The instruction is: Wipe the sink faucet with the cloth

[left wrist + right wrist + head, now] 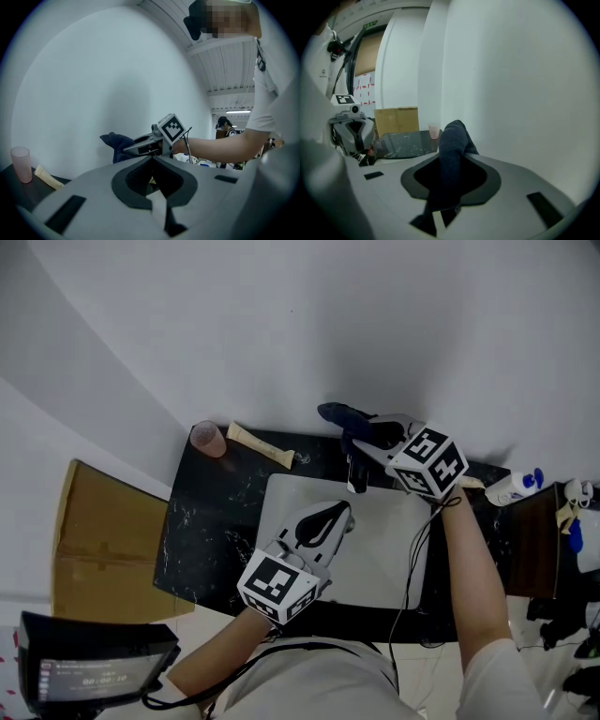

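A dark faucet (355, 474) stands at the back rim of the white sink (281, 498). My right gripper (361, 432) hovers just behind and above it, near the wall, shut on a dark blue cloth (339, 413). In the right gripper view the cloth (452, 140) bunches up between the jaws and sticks out past the tips. I cannot tell whether the cloth touches the faucet. My left gripper (323, 521) is held level over the basin, its jaws together with nothing in them. From the left gripper view I see the right gripper (136, 146) with the cloth (117, 143) ahead.
A pink cup (208, 439) and a cream tube (262, 446) lie on the black marble counter (202, 540) at the back left. A cardboard box (103, 549) stands left of the counter. A white spray bottle (516, 487) lies at the right.
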Demonstrator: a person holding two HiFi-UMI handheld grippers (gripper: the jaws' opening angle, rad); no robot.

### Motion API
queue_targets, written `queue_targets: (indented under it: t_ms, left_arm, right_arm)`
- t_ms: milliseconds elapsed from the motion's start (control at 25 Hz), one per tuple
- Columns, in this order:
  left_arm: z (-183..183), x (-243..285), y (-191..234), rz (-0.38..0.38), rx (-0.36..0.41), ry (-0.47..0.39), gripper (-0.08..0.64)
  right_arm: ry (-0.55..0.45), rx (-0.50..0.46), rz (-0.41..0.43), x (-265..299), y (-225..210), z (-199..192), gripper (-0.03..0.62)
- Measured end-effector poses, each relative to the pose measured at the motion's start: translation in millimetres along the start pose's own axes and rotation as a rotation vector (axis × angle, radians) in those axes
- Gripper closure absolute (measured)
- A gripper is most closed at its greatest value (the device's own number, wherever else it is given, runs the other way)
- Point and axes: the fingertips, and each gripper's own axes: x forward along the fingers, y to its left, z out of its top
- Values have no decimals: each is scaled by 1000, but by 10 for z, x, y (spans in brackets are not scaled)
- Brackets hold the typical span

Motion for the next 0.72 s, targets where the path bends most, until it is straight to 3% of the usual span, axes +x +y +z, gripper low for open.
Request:
queue_targets:
  t_ms: [440, 600, 720]
  left_arm:
    - [7, -54, 73, 22, 0, -9, 560]
    - [24, -95, 79, 26, -3, -14, 560]
    - [36, -113, 67, 28, -14, -18, 560]
  right_arm:
    - [-54, 60, -192, 193, -730, 14, 483]
    - [-90, 134, -198, 128, -664, 0, 483]
    - [-106, 119, -157, 6, -365, -15, 483]
